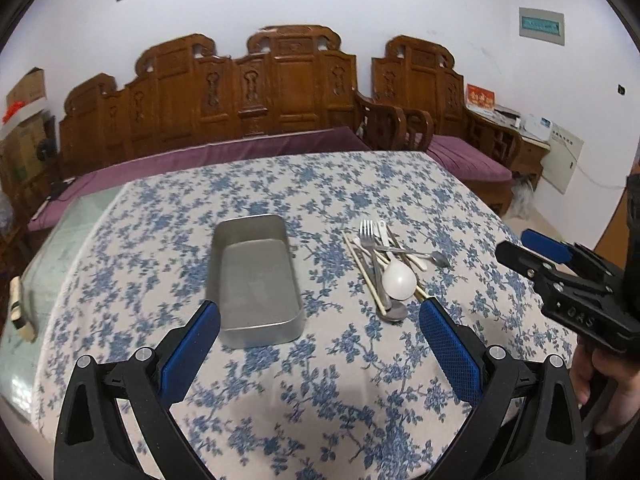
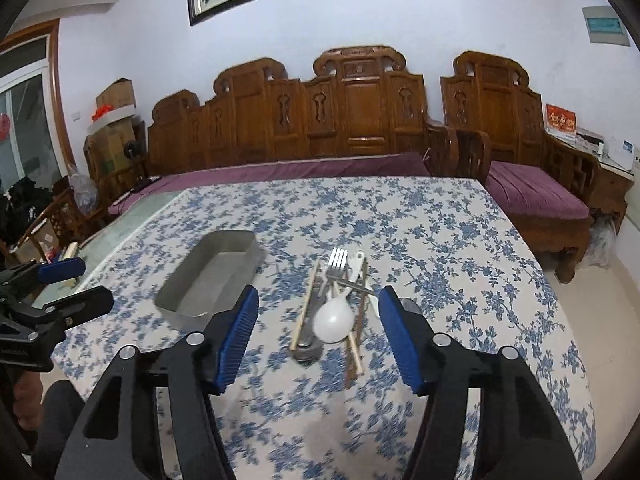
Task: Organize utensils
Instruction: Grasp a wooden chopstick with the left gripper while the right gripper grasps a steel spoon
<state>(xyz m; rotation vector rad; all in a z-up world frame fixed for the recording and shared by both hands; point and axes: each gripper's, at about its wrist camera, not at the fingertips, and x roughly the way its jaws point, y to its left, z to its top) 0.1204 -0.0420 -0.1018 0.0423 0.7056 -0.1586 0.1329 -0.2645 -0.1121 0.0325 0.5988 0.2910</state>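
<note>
Utensils lie heaped straight ahead of the right gripper, handles running toward it — right of the empty tin. Both grippers spread wide, holding nothing; left gripper sits farther off.

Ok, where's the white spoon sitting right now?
The white spoon lies on top of the utensil pile on the floral tablecloth, to the right of the metal tin; in the right wrist view it sits between the open right hand-held gripper fingers, untouched.
</note>
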